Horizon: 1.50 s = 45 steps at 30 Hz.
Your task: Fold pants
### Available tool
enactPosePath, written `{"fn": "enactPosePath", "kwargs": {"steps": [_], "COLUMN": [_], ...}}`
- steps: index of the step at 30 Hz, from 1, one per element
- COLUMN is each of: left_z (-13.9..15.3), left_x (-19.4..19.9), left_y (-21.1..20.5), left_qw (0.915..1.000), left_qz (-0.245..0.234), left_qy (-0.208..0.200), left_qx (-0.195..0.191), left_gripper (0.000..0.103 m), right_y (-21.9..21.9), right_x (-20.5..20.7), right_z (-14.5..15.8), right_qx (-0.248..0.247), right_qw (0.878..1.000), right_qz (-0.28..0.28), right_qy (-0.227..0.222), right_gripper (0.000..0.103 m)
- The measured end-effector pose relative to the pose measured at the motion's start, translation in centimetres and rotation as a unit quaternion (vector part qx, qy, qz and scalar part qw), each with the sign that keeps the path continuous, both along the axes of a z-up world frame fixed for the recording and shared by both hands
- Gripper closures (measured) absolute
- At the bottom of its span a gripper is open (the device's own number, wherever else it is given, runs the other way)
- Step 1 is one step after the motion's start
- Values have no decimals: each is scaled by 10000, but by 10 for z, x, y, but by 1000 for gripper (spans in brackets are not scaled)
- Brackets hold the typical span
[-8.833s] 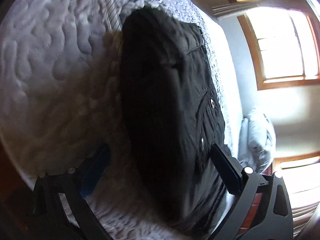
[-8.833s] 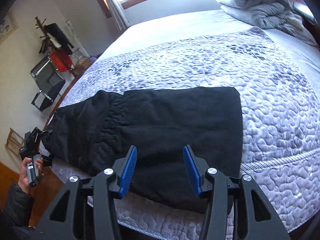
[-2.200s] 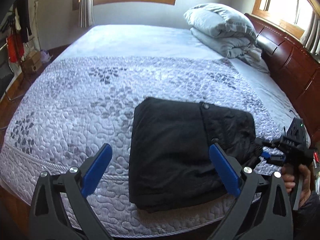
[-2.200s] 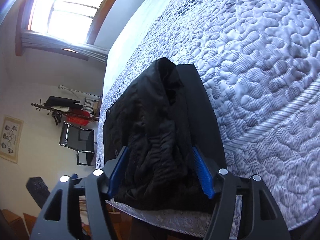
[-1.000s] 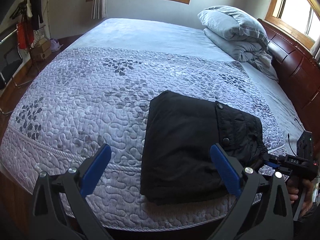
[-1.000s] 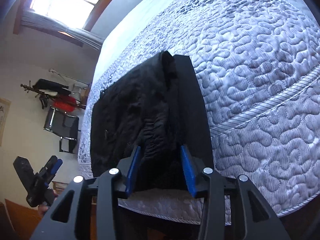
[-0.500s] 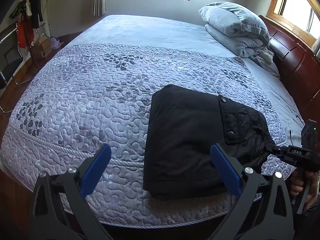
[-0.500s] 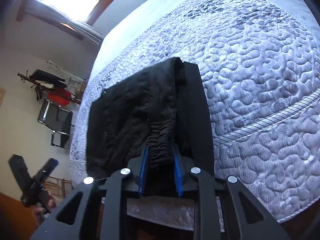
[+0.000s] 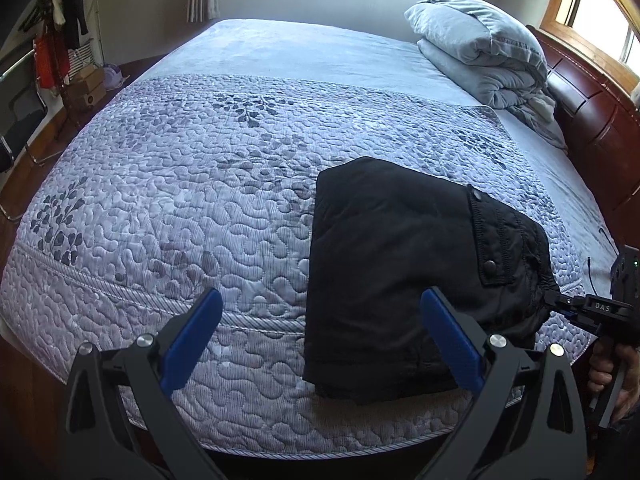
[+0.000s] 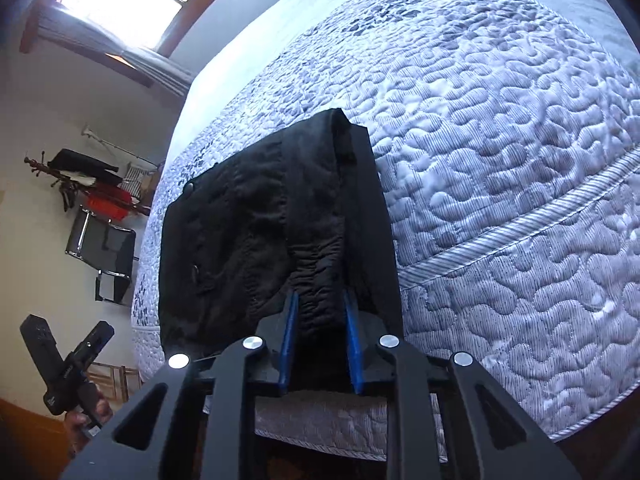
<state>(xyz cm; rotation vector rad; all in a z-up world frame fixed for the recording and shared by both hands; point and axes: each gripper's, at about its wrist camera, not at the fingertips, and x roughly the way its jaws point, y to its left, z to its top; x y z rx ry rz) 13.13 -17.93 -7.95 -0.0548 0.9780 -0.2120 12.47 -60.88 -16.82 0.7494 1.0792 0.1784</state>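
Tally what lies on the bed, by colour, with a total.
Black: 1, the folded pants, pinched at one edge by the right tongs
Grey: 1, the bundled duvet by the headboard
Total: 2

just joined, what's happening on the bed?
A person is folding black pants on a quilted bed with a handheld claw in each hand. The pants already lie as a compact folded stack near the bed's front edge. The right claw is clamped on the gathered fabric at the stack's right end. The left claw is open, above the bed's front edge, holding nothing. A folded grey duvet sits by the headboard.
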Motion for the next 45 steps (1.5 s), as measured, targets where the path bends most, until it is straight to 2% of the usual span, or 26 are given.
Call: {"fn": "enactPosePath", "kwargs": {"steps": [2,3,4,7,8,9,11,14,16,21,23,26,29,30,33,36,37,39,43,45], "left_z": [-9,-14,-23,-42,-50,-55,-73,-97,-109,-131,-140,-153,-161,-163,-162,-155,-153,-148,-137,-136], "left_x": [6,10,16,31,39,43,58,75,82,89,90,92,92,91,91,91,91,91,91,90], "left_y": [2,4,7,18,24,27,38,47,47,42,39,33,27,23,13,8,6,6,10,13], "left_qw": [10000,9998,9989,9943,9881,9835,9619,9331,9220,9049,8887,8817,8679,8658,8689,8800,8861,8931,9048,9069], "left_qz": [-16,-72,-199,-307,-396,-423,-505,-569,-684,-952,-1050,-1091,-1071,-1076,-1112,-1099,-1076,-1016,-1093,-1090], "left_qy": [67,126,272,685,944,1102,1576,2016,2186,2504,2649,2790,2955,2980,2947,2836,2791,2728,2546,2475], "left_qx": [-67,-148,-338,-757,-1152,-1370,-2178,-2924,-3122,-3306,-3591,-3644,-3847,-3872,-3819,-3648,-3541,-3429,-3233,-3229], "left_gripper": [4,4,4,4,4,4,4,4,4,4,4,4,4,4,4,7,10,21,37,48], "right_y": [0,-1,-2,-8,-11,-15,-21,-26,-26,-23,-21,-18,-14,-13,-13,-13,-13,-14,-13,-13], "right_x": [0,-1,-4,-9,-11,-13,-16,-20,-22,-20,-18,-13,-10,-9,-7,-9,-8,-8,-8,-8], "right_z": [0,1,4,9,11,11,9,5,2,-4,-6,-6,-5,-4,-6,-6,-6,-8,-10,-11], "right_qx": [38,91,109,222,229,298,445,492,480,473,474,455,410,391,398,347,339,325,344,375], "right_qw": [10000,9999,9999,9994,9993,9990,9982,9978,9978,9979,9979,9981,9984,9986,9985,9986,9986,9986,9985,9983], "right_qz": [28,27,-37,-91,-128,-163,-278,-404,-420,-442,-440,-421,-381,-369,-385,-402,-397,-394,-387,-396], "right_qy": [-64,-80,-72,-240,-264,-283,-273,-206,-155,-43,-13,-5,1,5,43,81,99,162,203,206], "right_gripper": [79,74,69,67,67,67,67,66,66,65,64,63,63,63,60,53,48,40,38,37]}}
